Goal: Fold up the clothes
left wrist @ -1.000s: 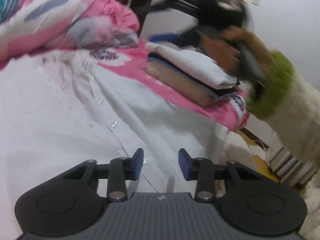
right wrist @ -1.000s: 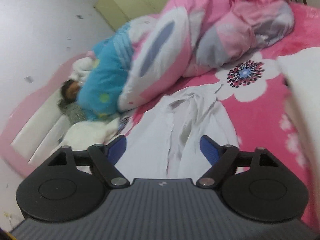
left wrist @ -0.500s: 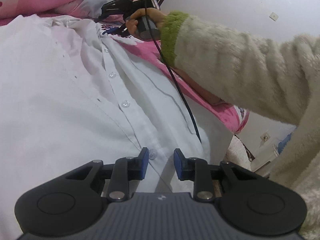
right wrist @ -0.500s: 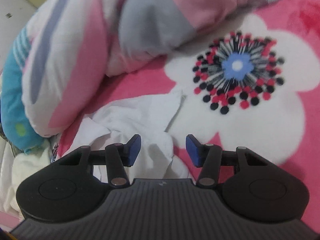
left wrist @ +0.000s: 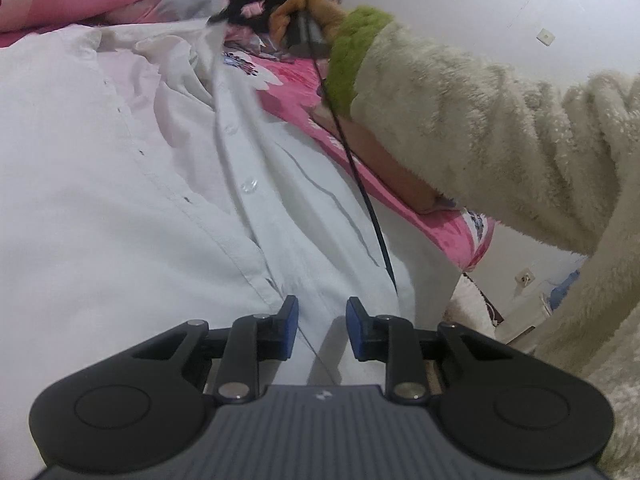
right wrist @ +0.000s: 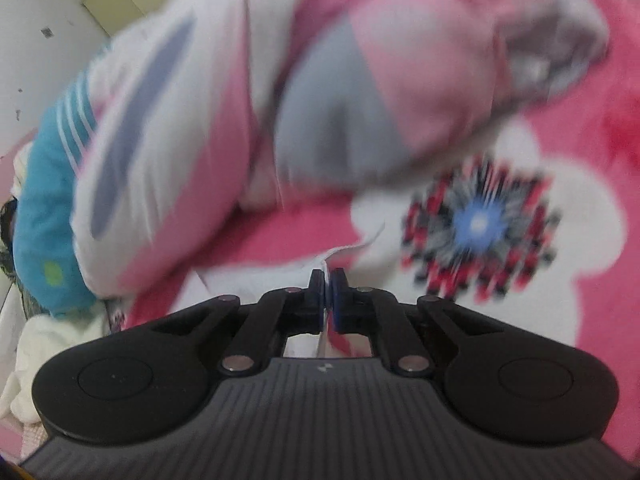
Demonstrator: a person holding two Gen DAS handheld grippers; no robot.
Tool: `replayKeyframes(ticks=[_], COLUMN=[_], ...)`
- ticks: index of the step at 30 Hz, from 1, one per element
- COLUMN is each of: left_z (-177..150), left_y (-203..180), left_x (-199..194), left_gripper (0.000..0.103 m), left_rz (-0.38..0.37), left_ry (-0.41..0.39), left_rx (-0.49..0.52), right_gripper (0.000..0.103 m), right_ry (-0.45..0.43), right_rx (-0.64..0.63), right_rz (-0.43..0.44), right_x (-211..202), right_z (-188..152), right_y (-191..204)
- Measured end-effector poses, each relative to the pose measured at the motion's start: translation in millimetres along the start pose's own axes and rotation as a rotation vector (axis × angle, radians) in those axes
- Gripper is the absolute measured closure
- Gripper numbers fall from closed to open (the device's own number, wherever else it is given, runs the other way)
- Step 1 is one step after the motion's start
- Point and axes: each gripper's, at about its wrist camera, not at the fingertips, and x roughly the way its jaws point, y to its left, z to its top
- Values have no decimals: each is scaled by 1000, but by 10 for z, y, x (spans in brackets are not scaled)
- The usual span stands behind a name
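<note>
A white button-up shirt point(left wrist: 120, 200) lies spread on the pink bed, its button placket running away from me. My left gripper point(left wrist: 322, 326) hovers low over the shirt's near hem, jaws narrowly apart, pads not pressing the cloth. At the far collar end, a hand in a cream fleece sleeve point(left wrist: 460, 120) with a green cuff holds my right gripper point(left wrist: 224, 20). In the right wrist view, which is blurred, the right gripper point(right wrist: 328, 296) is shut, with a thin edge of the white shirt point(right wrist: 256, 280) pinched between its pads.
A pink, white and grey quilt point(right wrist: 280, 80) is heaped behind the collar. A blue striped bundle point(right wrist: 44, 200) lies to its left. The pink sheet has a flower print point(right wrist: 476, 220). A black cable point(left wrist: 360, 192) hangs across the shirt. The bed edge point(left wrist: 472, 248) drops off at the right.
The right gripper moved in to the shirt's collar end and went from wide open to shut on the cloth. The left jaws narrowed slightly. The sleeve now hides the folded stack.
</note>
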Motion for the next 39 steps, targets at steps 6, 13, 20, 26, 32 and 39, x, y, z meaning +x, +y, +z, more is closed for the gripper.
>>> replayKeyframes(ticks=[6, 13, 20, 26, 32, 39], left_z=[4, -28, -63, -97, -129, -163], left_y=[33, 62, 119, 162, 132, -34], left_x=[51, 17, -54, -105, -148, -197], left_gripper=[77, 80, 80, 77, 74, 72], left_rz=[-13, -47, -53, -35, -31, 20], left_ry=[0, -10, -19, -21, -29, -39], left_rx=[-20, -52, -89, -120, -115, -40], right_gripper=[101, 101, 98, 77, 50, 49], right_ry=[-38, 15, 152, 304, 179, 24], right_rx=[-33, -87, -255, -401, -380, -453], right_rz=[-6, 92, 123, 2, 22, 46], right_x=[-257, -146, 488, 1100, 305, -1371], right_z=[164, 106, -291, -689, -347, -394], right_y=[139, 684, 1395, 1638, 1550, 1238])
